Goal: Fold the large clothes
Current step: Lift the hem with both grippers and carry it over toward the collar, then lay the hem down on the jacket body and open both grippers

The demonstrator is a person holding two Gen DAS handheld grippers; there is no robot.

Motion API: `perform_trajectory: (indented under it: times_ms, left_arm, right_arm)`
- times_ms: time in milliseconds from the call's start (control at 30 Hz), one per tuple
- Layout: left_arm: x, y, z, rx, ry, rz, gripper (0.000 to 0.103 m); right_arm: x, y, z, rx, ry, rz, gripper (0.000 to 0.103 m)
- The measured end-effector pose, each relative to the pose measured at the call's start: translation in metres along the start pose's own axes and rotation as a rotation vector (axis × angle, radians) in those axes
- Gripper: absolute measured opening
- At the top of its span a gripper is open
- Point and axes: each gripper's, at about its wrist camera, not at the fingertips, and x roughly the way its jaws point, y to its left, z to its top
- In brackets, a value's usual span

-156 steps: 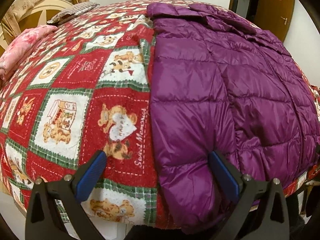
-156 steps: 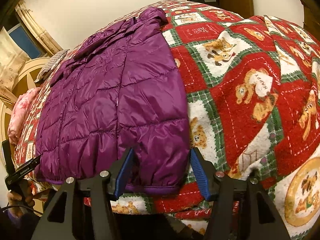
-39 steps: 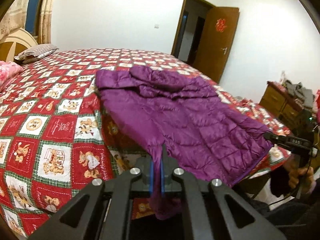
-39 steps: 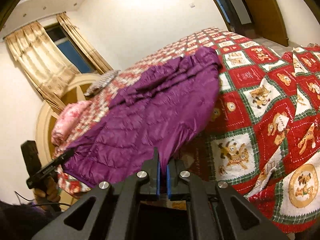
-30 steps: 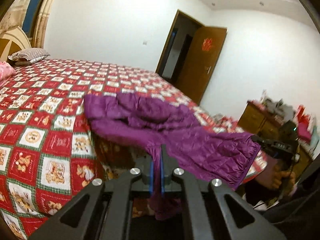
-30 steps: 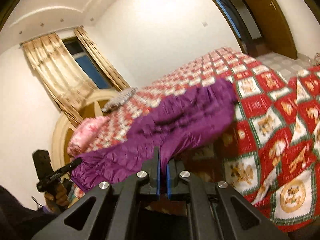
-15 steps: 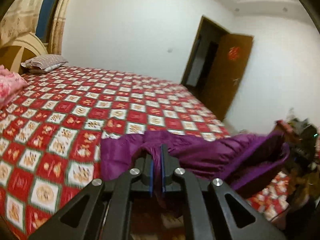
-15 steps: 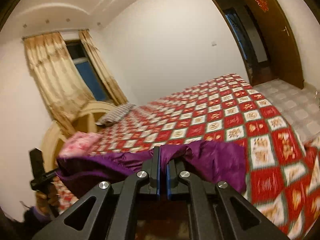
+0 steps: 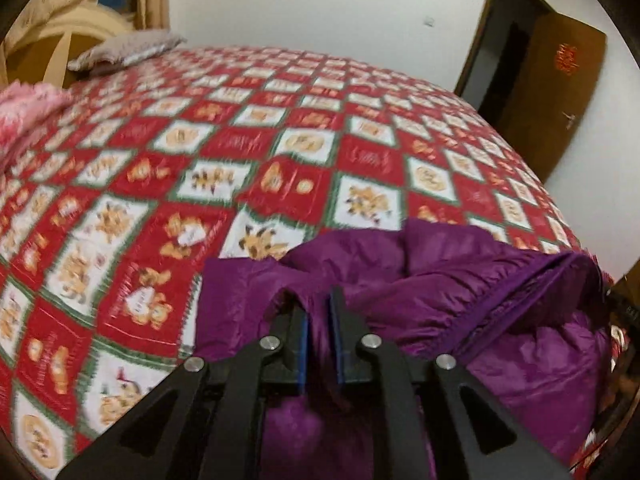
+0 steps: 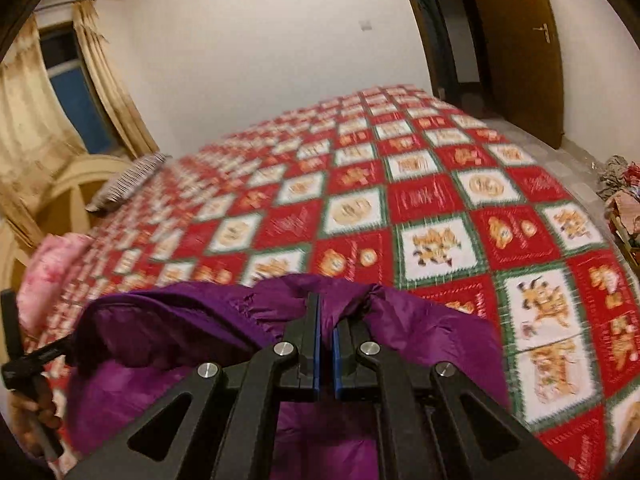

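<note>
Now both grippers sit low over the near edge of the bed [image 9: 280, 128], each with a fold of the purple down jacket [image 9: 460, 280] between its blue pads. Left gripper [image 9: 319, 312]: jaws opening, a narrow gap between the pads, purple fabric still lying in that gap; whether the pads still press on it cannot be told. Right gripper [image 10: 326, 320]: jaws closed tight on a bunched ridge of the jacket [image 10: 200, 312], cloth puckered just ahead of the tips. Jacket lies doubled over itself in a heap on the red, white and green bear-patterned quilt [image 10: 440, 200], near the bed's front edge, its upper layer arched between the 2 grippers. In the right wrist view, a hand [image 10: 28, 412] grips the left tool's handle at the far left. Striped pillow [image 9: 128, 46] and pink bedding [image 9: 28, 108] lie at the headboard end. Brown door [image 10: 516, 40] stands open beyond the bed.
</note>
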Motion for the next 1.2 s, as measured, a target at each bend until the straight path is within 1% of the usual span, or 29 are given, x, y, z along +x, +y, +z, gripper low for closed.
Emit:
perform_trajectory:
  times_ms: [67, 133, 200, 267, 300, 333, 367, 400, 433, 467, 500, 533, 567, 600, 633, 733, 767, 800, 833, 867, 900, 967, 1000, 1033, 1067, 1100, 1133, 1167, 1200]
  left_arm:
    - [0.007, 0.002, -0.003, -0.014, -0.006, -0.036, 0.018]
    - [0.013, 0.007, -0.002, -0.049, -0.008, -0.096, 0.019]
    - [0.016, 0.014, 0.002, -0.112, 0.000, -0.171, 0.021]
    - [0.018, 0.025, 0.008, -0.191, 0.011, -0.250, 0.026]
    - [0.017, 0.031, 0.012, -0.233, 0.012, -0.287, 0.036]
    - [0.012, 0.038, 0.017, -0.268, 0.005, -0.313, 0.051]
    - [0.008, 0.042, 0.023, -0.286, -0.015, -0.300, 0.063]
    - [0.000, 0.046, 0.029, -0.295, -0.045, -0.255, 0.086]
    - [-0.011, 0.051, 0.034, -0.303, -0.091, -0.206, 0.097]
    - [-0.026, 0.058, 0.039, -0.312, -0.156, -0.174, 0.098]
    - [-0.034, 0.061, 0.041, -0.314, -0.180, -0.160, 0.098]
    - [-0.040, 0.061, 0.044, -0.308, -0.184, -0.140, 0.098]
    - [-0.045, 0.056, 0.046, -0.274, -0.169, -0.100, 0.098]
    - [-0.046, 0.050, 0.047, -0.237, -0.161, -0.073, 0.098]
    - [-0.049, 0.039, 0.045, -0.173, -0.158, -0.044, 0.098]
    - [-0.055, -0.001, 0.031, -0.002, -0.172, 0.034, 0.098]
    - [-0.055, -0.010, 0.026, 0.027, -0.172, 0.037, 0.098]
    - [-0.051, -0.022, 0.020, 0.058, -0.164, 0.025, 0.098]
    - [-0.049, -0.031, 0.016, 0.081, -0.155, 0.009, 0.098]
    - [-0.043, -0.048, 0.010, 0.110, -0.145, -0.001, 0.098]
    - [-0.040, -0.057, 0.005, 0.128, -0.141, 0.000, 0.098]
    - [-0.031, -0.082, -0.002, 0.172, -0.142, 0.028, 0.098]
    - [-0.027, -0.090, -0.005, 0.188, -0.147, 0.047, 0.098]
    - [-0.023, -0.101, -0.007, 0.216, -0.153, 0.087, 0.098]
    - [-0.018, -0.109, -0.009, 0.243, -0.165, 0.144, 0.098]
    - [-0.016, -0.114, -0.011, 0.264, -0.179, 0.192, 0.098]
    - [-0.013, -0.117, -0.012, 0.284, -0.194, 0.237, 0.098]
    - [-0.009, -0.122, -0.013, 0.304, -0.209, 0.273, 0.098]
    - [-0.005, -0.123, -0.014, 0.308, -0.208, 0.282, 0.098]
  right_arm:
    - [0.020, -0.005, -0.009, 0.001, 0.014, -0.031, 0.004]
    - [0.035, -0.005, -0.014, -0.006, 0.038, -0.052, 0.005]
    - [0.043, -0.004, -0.018, -0.020, 0.052, -0.072, 0.005]
    - [0.045, -0.002, -0.020, -0.029, 0.056, -0.083, 0.005]
    - [0.047, -0.003, -0.020, -0.027, 0.065, -0.081, 0.006]
    - [0.048, -0.005, -0.020, -0.018, 0.075, -0.072, 0.006]
    - [0.050, -0.008, -0.020, -0.005, 0.082, -0.060, 0.006]
    - [0.051, -0.011, -0.020, 0.011, 0.087, -0.046, 0.007]
    - [0.051, -0.015, -0.020, 0.031, 0.091, -0.025, 0.007]
    - [0.051, -0.019, -0.020, 0.052, 0.091, -0.003, 0.008]
    - [0.051, -0.022, -0.020, 0.073, 0.092, 0.019, 0.008]
    - [0.051, -0.024, -0.020, 0.089, 0.093, 0.036, 0.009]
    - [0.049, -0.028, -0.020, 0.117, 0.099, 0.065, 0.010]
    - [0.046, -0.030, -0.018, 0.138, 0.104, 0.084, 0.011]
    - [0.037, -0.034, -0.015, 0.173, 0.096, 0.100, 0.012]
    - [-0.004, -0.029, -0.009, 0.196, -0.004, 0.102, 0.016]
    - [-0.024, -0.018, -0.007, 0.159, -0.046, 0.063, 0.022]
    - [-0.035, -0.007, -0.005, 0.123, -0.067, 0.037, 0.037]
    - [-0.042, 0.002, -0.005, 0.096, -0.074, 0.026, 0.049]
    - [-0.051, 0.018, -0.005, 0.054, -0.077, 0.021, 0.068]
    - [-0.055, 0.032, -0.005, 0.024, -0.080, 0.036, 0.071]
    - [-0.059, 0.065, -0.008, -0.045, -0.082, 0.087, 0.071]
    - [-0.058, 0.075, -0.009, -0.072, -0.081, 0.087, 0.071]
    - [-0.055, 0.090, -0.009, -0.116, -0.081, 0.062, 0.070]
    - [-0.050, 0.108, -0.012, -0.168, -0.089, 0.010, 0.052]
    - [-0.041, 0.122, -0.014, -0.198, -0.082, -0.009, 0.025]
    - [-0.029, 0.130, -0.015, -0.196, -0.055, 0.000, 0.019]
    - [-0.018, 0.133, -0.017, -0.173, -0.026, 0.017, 0.019]
    - [-0.008, 0.135, -0.019, -0.152, -0.013, 0.019, 0.019]
